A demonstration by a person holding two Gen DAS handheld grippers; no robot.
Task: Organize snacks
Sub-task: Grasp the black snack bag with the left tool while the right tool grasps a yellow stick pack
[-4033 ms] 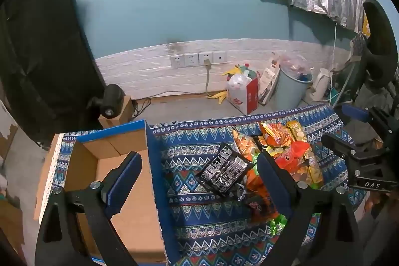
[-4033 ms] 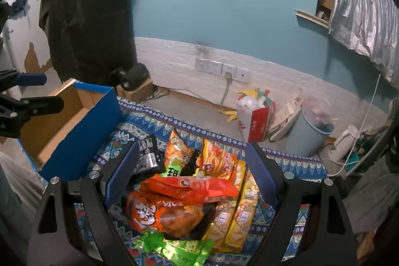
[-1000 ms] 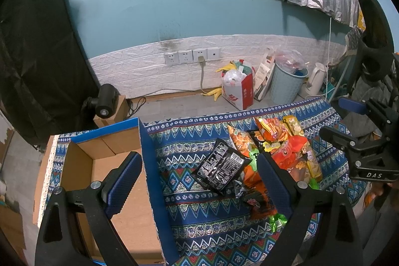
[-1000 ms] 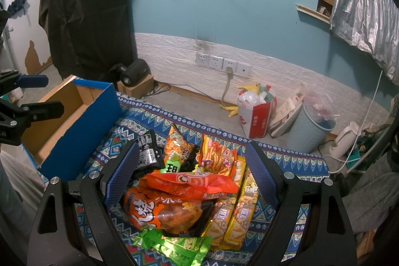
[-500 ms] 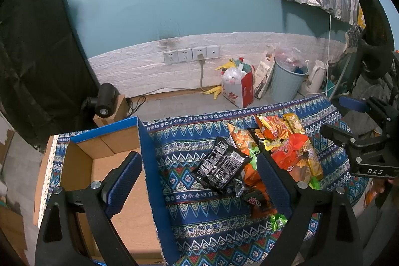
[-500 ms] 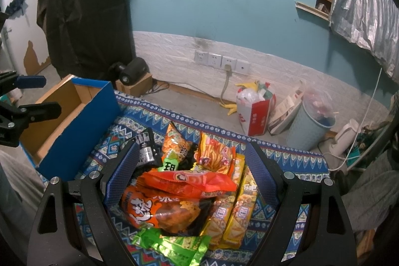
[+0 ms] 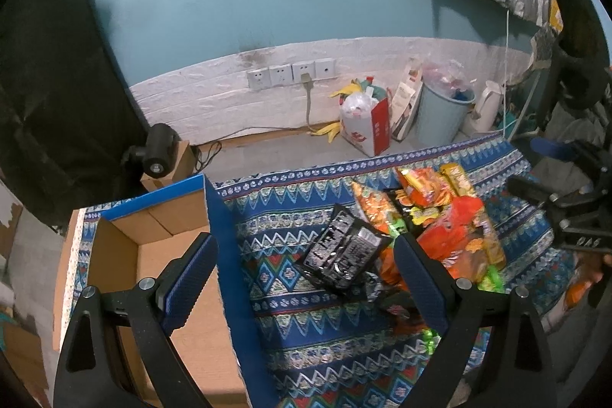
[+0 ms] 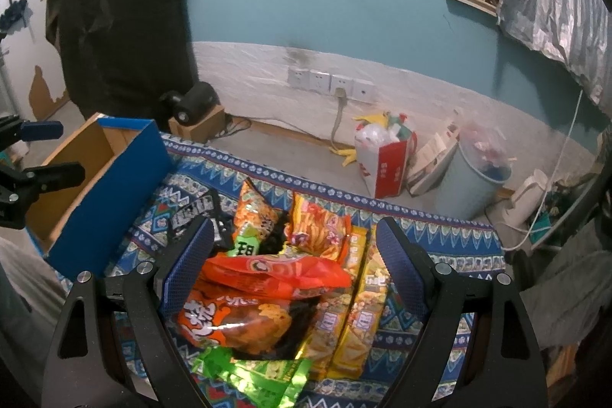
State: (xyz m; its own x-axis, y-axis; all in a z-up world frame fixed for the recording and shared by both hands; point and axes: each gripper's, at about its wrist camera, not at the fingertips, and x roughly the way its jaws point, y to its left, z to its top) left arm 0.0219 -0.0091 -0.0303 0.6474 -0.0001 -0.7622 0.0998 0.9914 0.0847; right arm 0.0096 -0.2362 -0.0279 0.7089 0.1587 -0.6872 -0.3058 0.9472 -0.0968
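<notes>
A pile of snack bags (image 8: 283, 278) lies on a patterned blue cloth (image 7: 290, 205). A black packet (image 7: 342, 251) lies at the pile's left edge. An orange-red bag (image 8: 275, 272) tops the pile, with a green packet (image 8: 252, 375) in front. An open blue cardboard box (image 7: 168, 278) stands on the left and shows in the right wrist view (image 8: 103, 182) too. My left gripper (image 7: 306, 274) is open and empty, hovering over the box edge and the black packet. My right gripper (image 8: 292, 266) is open and empty above the pile.
Beyond the cloth's far edge are a red and white bag of rubbish (image 7: 365, 125), a light blue bin (image 7: 440, 113) and a white kettle (image 7: 484, 109). A black lamp on a small carton (image 7: 158, 150) stands behind the box. A black chair (image 7: 577, 71) is at the right.
Both views shifted only slightly. The right gripper has drifted a little closer over the pile. Nothing was taken hold of or let go.
</notes>
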